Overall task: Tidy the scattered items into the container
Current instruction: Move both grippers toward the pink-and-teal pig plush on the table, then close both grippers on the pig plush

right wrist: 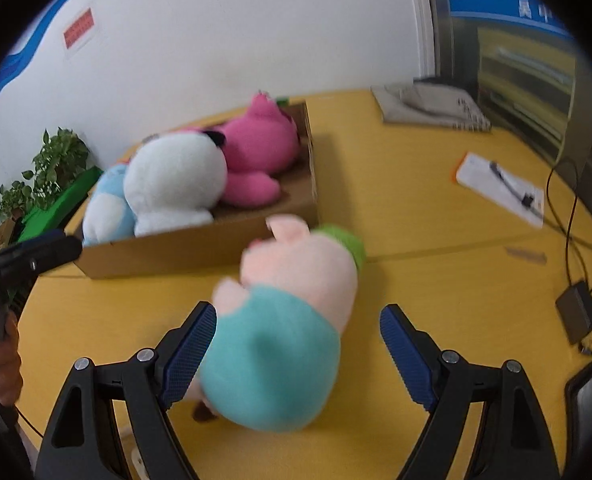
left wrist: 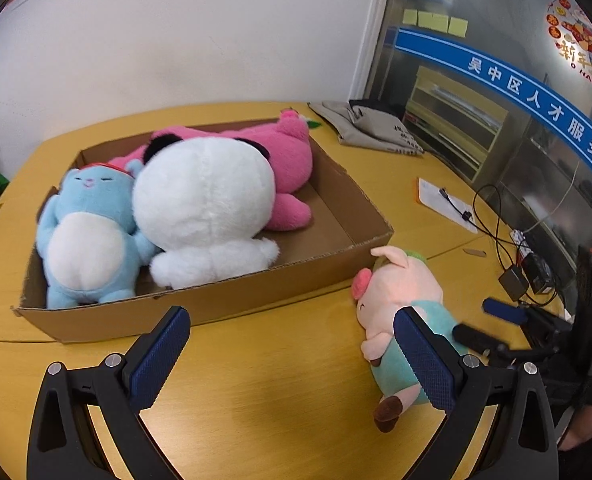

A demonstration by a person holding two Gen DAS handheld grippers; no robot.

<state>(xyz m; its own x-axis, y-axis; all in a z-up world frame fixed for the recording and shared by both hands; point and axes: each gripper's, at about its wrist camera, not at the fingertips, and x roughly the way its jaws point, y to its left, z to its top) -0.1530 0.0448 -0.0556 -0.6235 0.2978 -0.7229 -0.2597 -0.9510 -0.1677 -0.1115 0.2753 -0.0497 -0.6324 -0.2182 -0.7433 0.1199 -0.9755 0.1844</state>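
Yellow table (left wrist: 280,400): 3 plush toys boxed, 1 pig plush (right wrist: 288,320) between right gripper's (right wrist: 297,330) wide jaws, ungripped

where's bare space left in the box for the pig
Bare floor shows at the box's right end, between the pink plush, the white plush and the right wall. The left end is crowded by the blue plush. The pig lies outside.

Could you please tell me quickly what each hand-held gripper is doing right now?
Left hand-held gripper: open, holding nothing.
Right hand-held gripper: open, jaws either side of the pig plush toy, not gripping it.
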